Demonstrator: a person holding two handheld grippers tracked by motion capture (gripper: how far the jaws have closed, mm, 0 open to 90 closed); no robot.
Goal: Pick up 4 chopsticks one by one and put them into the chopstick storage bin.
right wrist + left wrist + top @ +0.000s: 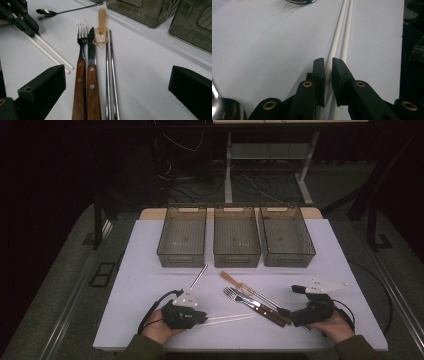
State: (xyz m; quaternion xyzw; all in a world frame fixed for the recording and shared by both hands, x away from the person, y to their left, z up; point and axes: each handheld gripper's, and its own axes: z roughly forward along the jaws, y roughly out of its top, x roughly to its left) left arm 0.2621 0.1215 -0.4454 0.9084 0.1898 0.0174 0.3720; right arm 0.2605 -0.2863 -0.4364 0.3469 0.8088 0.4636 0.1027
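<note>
Across the white table (150, 270), three smoked-plastic bins (237, 236) stand side by side along the far edge, all apparently empty, though the dim light makes that hard to confirm.

Nearer the person, cutlery lies in a loose group at table centre. Wood-handled fork (79, 75) and wood-handled knife (91, 75) lie side by side, touching along their handles. Just to the right of the knife in the right gripper view, a pair of metal chopsticks (110, 80) runs parallel to it. A small tan-handled utensil (101, 27) lies at the far ends of knife and chopsticks, its head touching or overlapping them. A spoon (50, 12) lies well apart toward the bins, bowl nearest the left gripper.

Left gripper (200, 317), held low at the near-left of the table: jaws nearly closed around the near end of the white chopsticks (342, 32). One stick sits in the narrow gap between the pads; the second lies just beside it, under or against one jaw. Both sticks rest flat on the table, pointing toward the fork.

Right gripper (284, 311), near-right: jaws spread wide, holding nothing, aimed along the wooden handles, which lie between the two jaws.
</note>
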